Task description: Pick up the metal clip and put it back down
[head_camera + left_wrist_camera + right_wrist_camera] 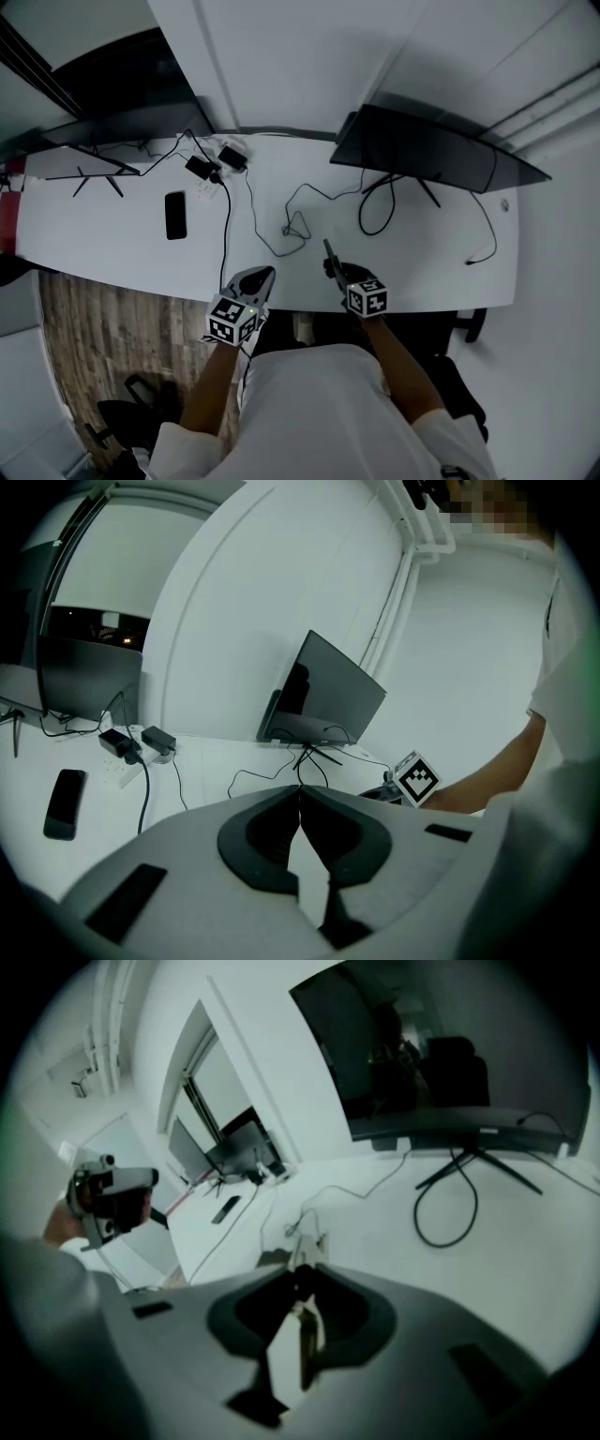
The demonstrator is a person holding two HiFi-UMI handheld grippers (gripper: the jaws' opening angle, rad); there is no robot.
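My right gripper (pixel 334 268) hangs over the front part of the white desk (pixel 122 234), shut on the metal clip (pixel 328 251). The clip is a thin dark piece that sticks out past the jaw tips. In the right gripper view the clip (pixel 306 1246) shows between the closed pads, above the desk near a tangle of thin cable. My left gripper (pixel 265 274) is at the desk's front edge, to the left of the right one. Its jaws (pixel 300 795) meet at the tips with nothing between them. The clip is hidden in the left gripper view.
A black phone (pixel 175 215) lies at the left of the desk, with a power strip and plugs (pixel 211 173) behind it. Two dark monitors (pixel 427 150) (pixel 103 136) stand at the back. Loose cables (pixel 295 225) (pixel 375 214) cross the middle. Wooden floor (pixel 103 328) shows at the front left.
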